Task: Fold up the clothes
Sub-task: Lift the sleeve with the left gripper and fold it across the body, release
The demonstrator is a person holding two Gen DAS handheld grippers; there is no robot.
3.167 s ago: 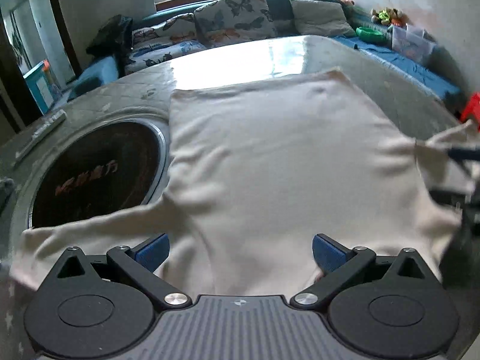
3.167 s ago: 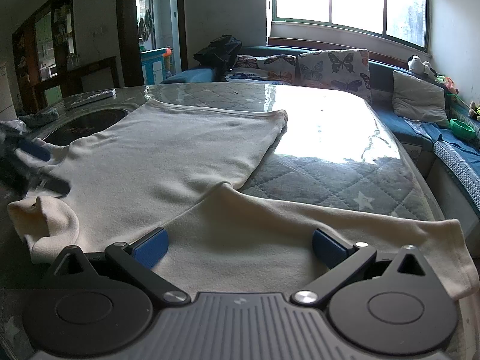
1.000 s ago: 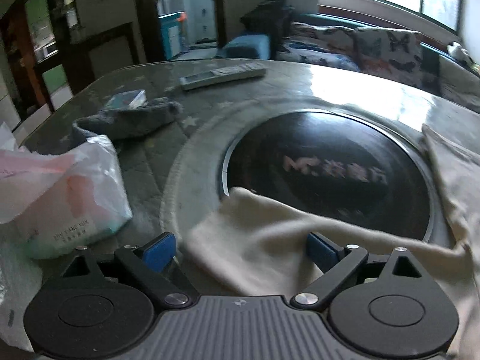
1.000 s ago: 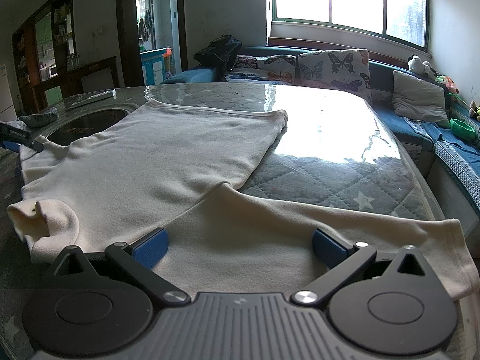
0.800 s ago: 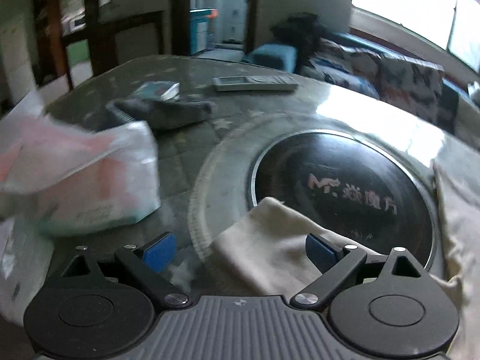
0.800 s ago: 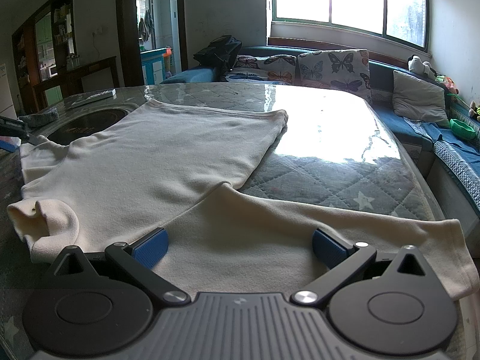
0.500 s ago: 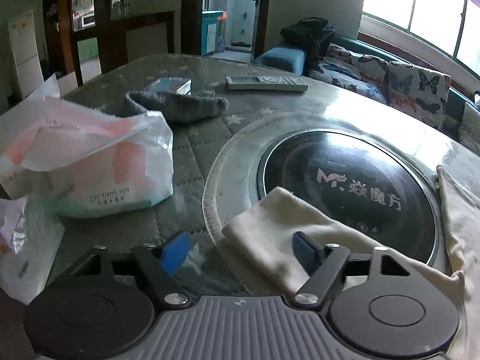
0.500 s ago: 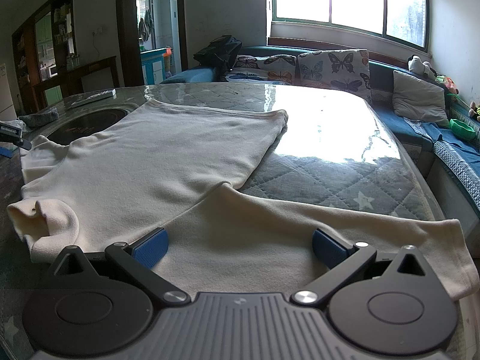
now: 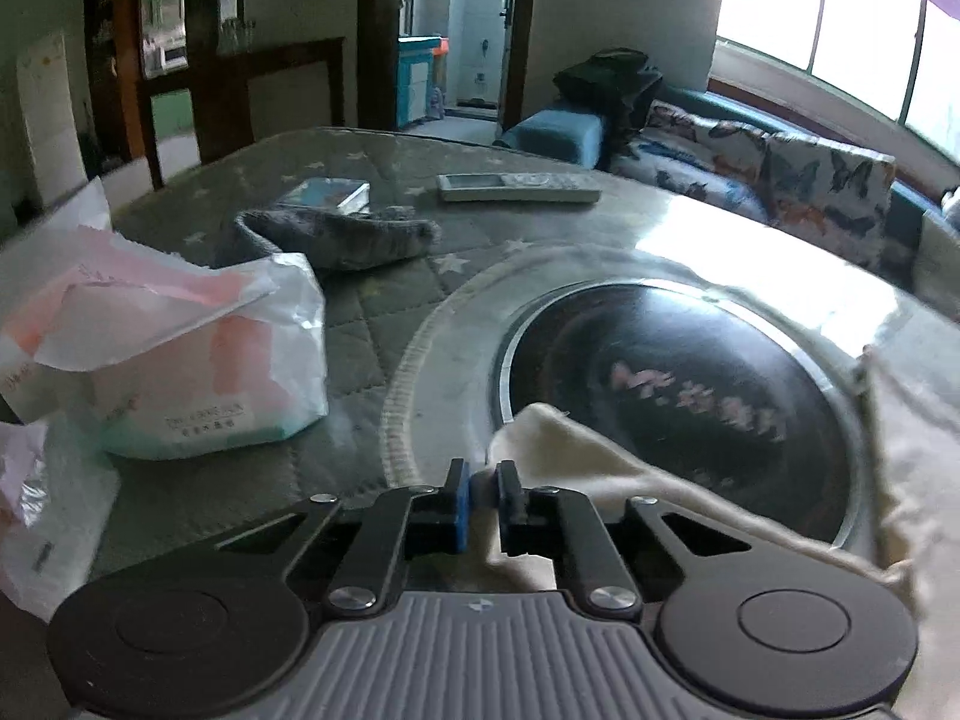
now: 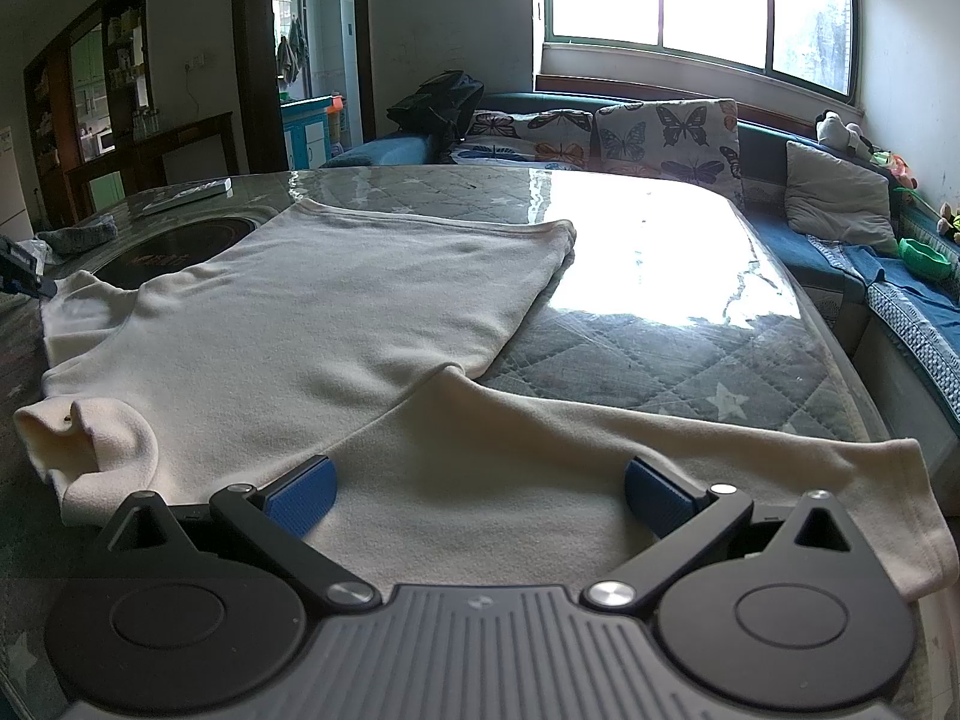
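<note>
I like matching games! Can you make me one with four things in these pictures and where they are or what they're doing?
Things:
1. left gripper
2. right gripper
3. remote control
4. tissue pack

States:
A. open above a sleeve
B. far side of the table
C. shut on a sleeve end
D. wrapped in plastic

Pairs: 1-C, 2-A, 3-B, 4-D

The shirt (image 10: 312,324) is seen in plain cream. The desk (image 10: 690,360) is covered in grey-green quilting dotted with pale stars, and a black disc (image 9: 678,396) with pinkish lettering is set into it. Blue pads (image 10: 300,495) are borne on the black right tongs (image 10: 477,495). Butterflies are printed on the cushions (image 10: 666,138).
</note>
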